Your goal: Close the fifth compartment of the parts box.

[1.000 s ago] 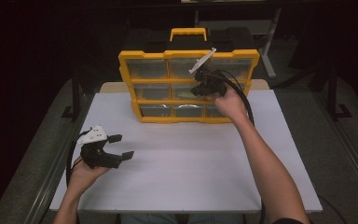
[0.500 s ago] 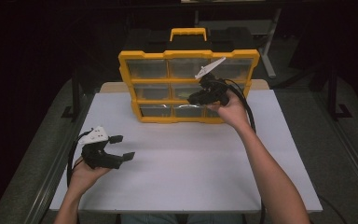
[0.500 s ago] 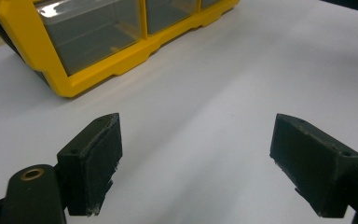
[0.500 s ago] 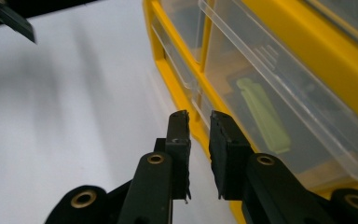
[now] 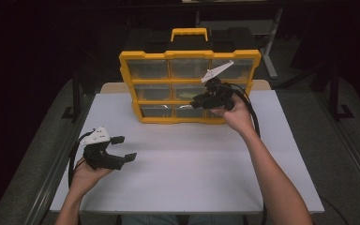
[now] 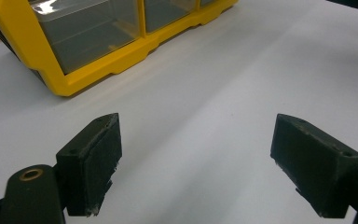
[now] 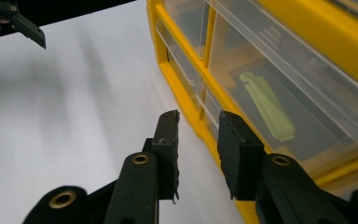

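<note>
The white table carries the yellow drawer organizer standing upright at its far edge, at about twelve o'clock from the person, its clear drawers facing the near side. A second ago the right gripper was higher on the cabinet face with its jaws together; it has since come down and a little toward nine o'clock, and now sits in front of the middle row, close to the centre drawer, with a pale green item lying inside. Its jaws have just been opening and stand partly apart with nothing between them, so it looks like a release of one drawer front and a lining-up on the next (whether to pull or push it cannot be told). The left gripper has not budged: it rests at about eight o'clock on the table, jaws spread wide over bare surface, well apart from the organizer, apparently waiting its turn.
</note>
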The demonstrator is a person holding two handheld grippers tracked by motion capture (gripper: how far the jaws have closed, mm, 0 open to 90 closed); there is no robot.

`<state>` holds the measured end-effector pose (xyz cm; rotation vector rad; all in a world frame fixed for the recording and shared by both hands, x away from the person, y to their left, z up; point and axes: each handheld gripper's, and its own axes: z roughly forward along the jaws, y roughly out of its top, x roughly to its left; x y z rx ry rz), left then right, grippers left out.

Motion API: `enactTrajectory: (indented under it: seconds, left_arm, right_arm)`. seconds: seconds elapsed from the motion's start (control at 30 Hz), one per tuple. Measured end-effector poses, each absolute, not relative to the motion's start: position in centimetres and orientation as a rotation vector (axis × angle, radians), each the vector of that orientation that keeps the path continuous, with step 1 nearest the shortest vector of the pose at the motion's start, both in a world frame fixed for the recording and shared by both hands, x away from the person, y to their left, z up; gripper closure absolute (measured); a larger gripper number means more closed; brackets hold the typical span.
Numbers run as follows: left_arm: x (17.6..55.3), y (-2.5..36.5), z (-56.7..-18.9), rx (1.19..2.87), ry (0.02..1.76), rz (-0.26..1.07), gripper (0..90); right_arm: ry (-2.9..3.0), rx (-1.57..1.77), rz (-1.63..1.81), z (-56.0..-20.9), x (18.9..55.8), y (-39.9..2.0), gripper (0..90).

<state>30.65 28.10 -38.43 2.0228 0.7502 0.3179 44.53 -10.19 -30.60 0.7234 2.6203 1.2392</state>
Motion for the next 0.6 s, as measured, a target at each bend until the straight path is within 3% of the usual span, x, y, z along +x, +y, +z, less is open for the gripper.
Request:
enactTrajectory:
  seconds: [0.6]
  left_arm:
    - [30.9,27.9,-38.8,2.028,0.752,0.3,16.2]
  right_arm:
    - [2.575,0.76,1.33,-31.6,43.4,-11.8,54.1]
